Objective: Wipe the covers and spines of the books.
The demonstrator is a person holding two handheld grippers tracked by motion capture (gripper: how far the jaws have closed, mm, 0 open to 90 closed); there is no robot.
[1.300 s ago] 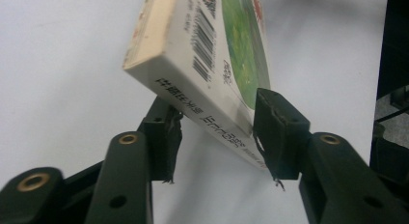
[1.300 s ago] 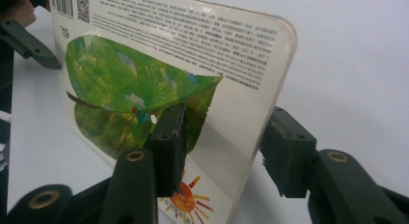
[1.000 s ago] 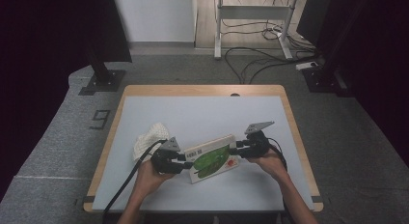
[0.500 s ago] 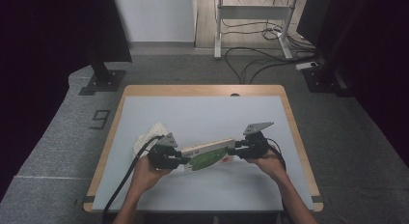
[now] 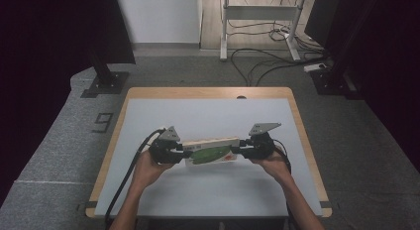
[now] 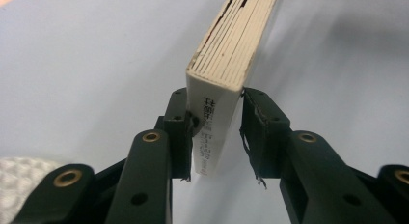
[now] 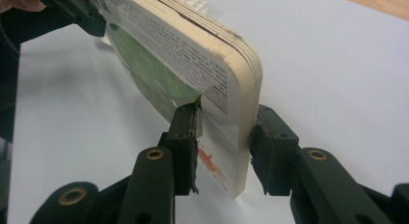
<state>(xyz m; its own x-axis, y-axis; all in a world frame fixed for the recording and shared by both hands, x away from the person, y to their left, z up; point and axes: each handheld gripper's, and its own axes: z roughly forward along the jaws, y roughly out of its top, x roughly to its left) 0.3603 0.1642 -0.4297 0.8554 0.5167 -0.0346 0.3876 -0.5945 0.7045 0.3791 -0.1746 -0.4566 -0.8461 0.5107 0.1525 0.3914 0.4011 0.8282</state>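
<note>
Book (image 5: 212, 150) btwn L gripper (image 5: 182, 150), R gripper (image 5: 240, 149)

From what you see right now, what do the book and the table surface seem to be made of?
The book looks like a board book: thick, stiff cardboard pages show as separate cream layers along its edge, and the printed cover has a slight sheen. The table seems to carry a smooth, matte, pale grey-blue top, perhaps laminate or a mat, with a wood-coloured rim; its exact material is unclear.

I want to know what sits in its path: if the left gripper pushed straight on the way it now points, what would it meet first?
The left gripper already clamps one end of the thick cream-paged board book with the green cover, so the book comes first. Beyond it, probably the right gripper at the book's other end, as the high view suggests.
</note>
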